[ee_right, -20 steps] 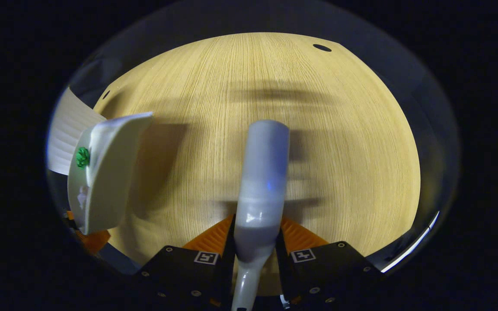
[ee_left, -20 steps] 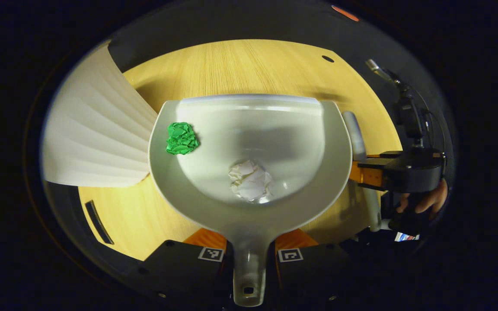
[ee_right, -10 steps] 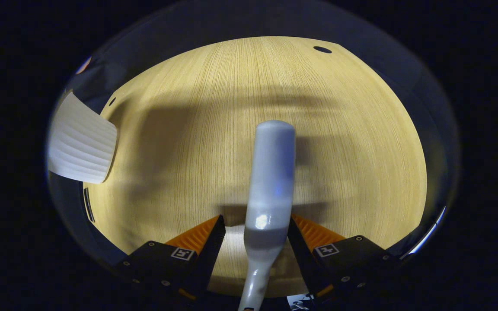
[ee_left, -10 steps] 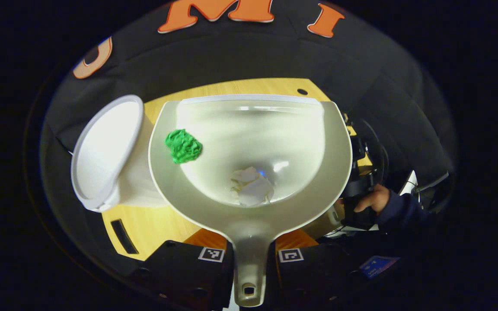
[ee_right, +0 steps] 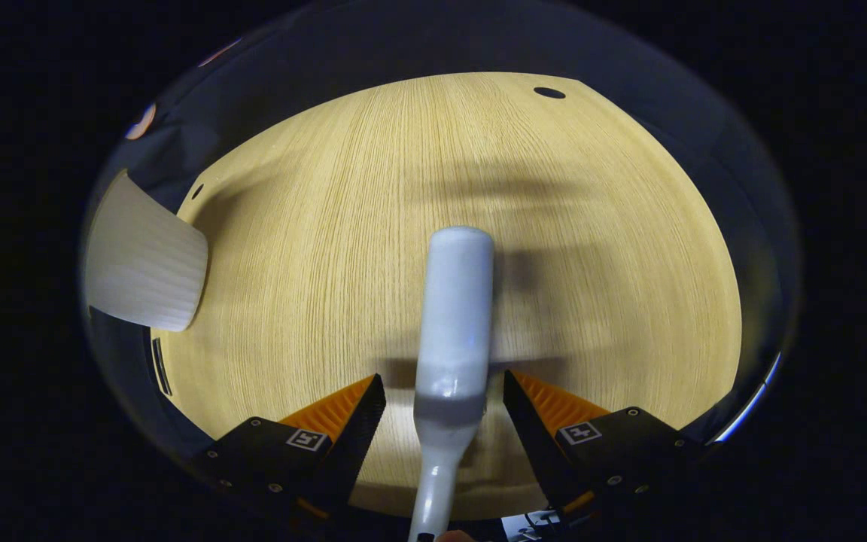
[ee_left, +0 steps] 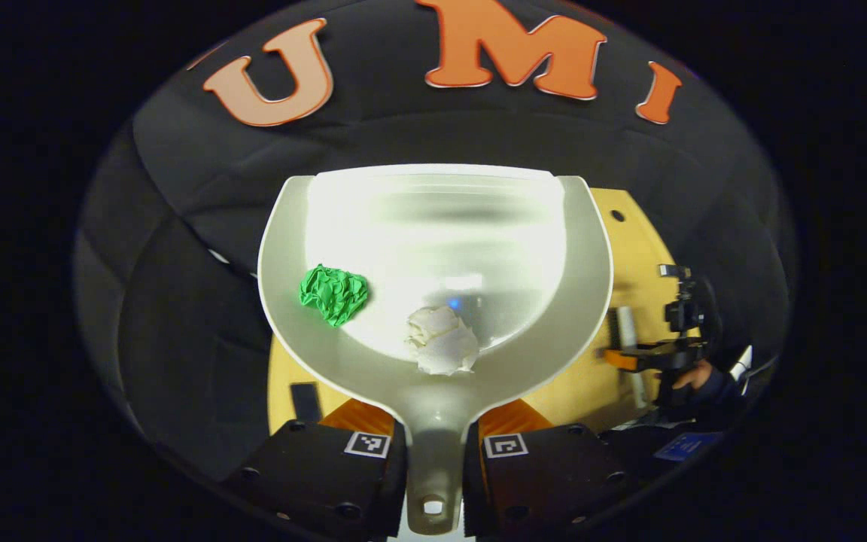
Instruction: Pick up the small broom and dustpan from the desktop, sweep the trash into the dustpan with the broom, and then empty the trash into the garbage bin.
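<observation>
- The left gripper (ee_left: 435, 444) is raised and points toward the booth's wall, with both fingers clenched on the narrow handle of the dustpan (ee_left: 591, 248) at 6 o'clock in the left gripper view.
- The dustpan is smooth, glossy pale plastic, a broad scoop with a raised rim and a flat front lip, held out ahead of the gripper.
- A crumpled green paper ball (ee_left: 334, 293) rests on the pan's inner slope at about 9 o'clock; a crumpled white paper ball (ee_left: 442, 348) lies low in the bowl near the handle, apart from the green one.
- The right gripper (ee_right: 443, 410) looks down on the desktop (ee_right: 614, 248), its fingers spread and clear of the broom (ee_right: 454, 316), which lies lengthwise between them.
- The broom is a smooth, rounded whitish body tapering to a thin handle at 6 o'clock.
- The desktop is light wood with fine straight grain and a few small dark holes.
- The garbage bin (ee_right: 144, 267), white with ribbed sides, shows at 9 o'clock in the right gripper view, at the desk's edge.
- In the left gripper view, the right gripper and the hand (ee_left: 693, 374) holding it show far off at 4 o'clock.
</observation>
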`<state>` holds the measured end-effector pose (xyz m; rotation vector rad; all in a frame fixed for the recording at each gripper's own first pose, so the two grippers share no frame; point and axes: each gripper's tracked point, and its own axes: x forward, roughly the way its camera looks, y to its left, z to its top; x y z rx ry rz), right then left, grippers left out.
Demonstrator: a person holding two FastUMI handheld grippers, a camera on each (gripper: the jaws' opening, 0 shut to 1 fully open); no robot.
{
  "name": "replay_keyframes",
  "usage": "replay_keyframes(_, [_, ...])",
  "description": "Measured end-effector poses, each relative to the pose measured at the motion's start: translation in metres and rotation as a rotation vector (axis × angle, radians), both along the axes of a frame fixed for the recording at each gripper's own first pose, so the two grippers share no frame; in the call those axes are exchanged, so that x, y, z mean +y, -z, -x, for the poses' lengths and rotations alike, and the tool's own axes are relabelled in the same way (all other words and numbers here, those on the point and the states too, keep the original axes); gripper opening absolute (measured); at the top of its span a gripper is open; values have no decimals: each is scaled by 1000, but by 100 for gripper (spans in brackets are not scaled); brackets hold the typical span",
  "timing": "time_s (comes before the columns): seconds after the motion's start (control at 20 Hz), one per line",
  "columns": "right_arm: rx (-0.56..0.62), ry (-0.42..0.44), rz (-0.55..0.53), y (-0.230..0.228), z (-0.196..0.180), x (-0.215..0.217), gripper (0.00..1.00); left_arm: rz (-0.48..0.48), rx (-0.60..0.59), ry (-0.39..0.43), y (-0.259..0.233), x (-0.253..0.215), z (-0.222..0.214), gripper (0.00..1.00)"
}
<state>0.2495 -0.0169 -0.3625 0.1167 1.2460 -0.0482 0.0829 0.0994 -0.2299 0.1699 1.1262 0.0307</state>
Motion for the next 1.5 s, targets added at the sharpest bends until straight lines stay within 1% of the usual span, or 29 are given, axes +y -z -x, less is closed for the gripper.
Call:
replay_keyframes(0.1, [-1,-2,-6,-1,0,1,96,-107,15,-1,4,28,5,31])
replay_keyframes(0.2, [-13,-2,-4,-5,-1,2,96,-185,48,17,5,51,6,31])
replay_keyframes(0.3, [-23,6,-8,-9,-4,3,95,-285,92,44,11,70,5,31])
replay_keyframes(0.4, [-30,17,-19,-13,-7,3,96,-392,122,88,18,97,-4,31])
replay_keyframes(0.45, [-37,20,-22,-15,-9,3,100,-440,133,125,18,104,-13,31])
replay_keyframes(0.5, [-41,22,-20,-16,-9,2,95,-484,146,155,17,111,-18,31])
replay_keyframes(0.65, [-36,25,-15,-17,-7,-1,96,-612,180,246,2,130,-19,31])
replay_keyframes(0.7, [-40,25,-14,-18,-7,-2,95,-642,202,272,0,133,-16,31])
replay_keyframes(0.75, [-47,30,-8,-19,-8,-5,95,-674,211,315,-4,135,-19,31])
replay_keyframes(0.85, [-52,41,-10,-21,-8,-7,95,-797,233,412,-16,145,-29,31])
replay_keyframes(0.95, [-58,51,-12,-20,-10,-9,96,-958,236,501,-31,158,-44,30])
replay_keyframes(1.0, [-59,53,-12,-21,-9,-11,96,-1008,235,528,-35,164,-50,30])
replay_keyframes(1.05, [-58,54,-12,-21,-9,-11,95,-1052,232,555,-37,166,-45,30])
replay_keyframes(1.15, [-56,55,-12,-20,-9,-11,96,-1144,231,608,-36,178,-47,30])
replay_keyframes(1.2, [-54,55,-14,-19,-7,-10,96,-1169,226,626,-32,184,-47,30])
replay_keyframes(1.35, [-52,41,-19,-21,-5,-7,96,-1208,251,669,-36,177,-49,30])
replay_keyframes(1.4, [-51,38,-22,-22,-4,-6,96,-1207,245,666,-35,177,-51,30])
replay_keyframes(1.45, [-53,36,-23,-23,-5,-5,95,-1185,235,650,-35,175,-49,30])
replay_keyframes(1.5, [-56,33,-25,-22,-4,-5,96,-1142,227,610,-30,177,-48,30])
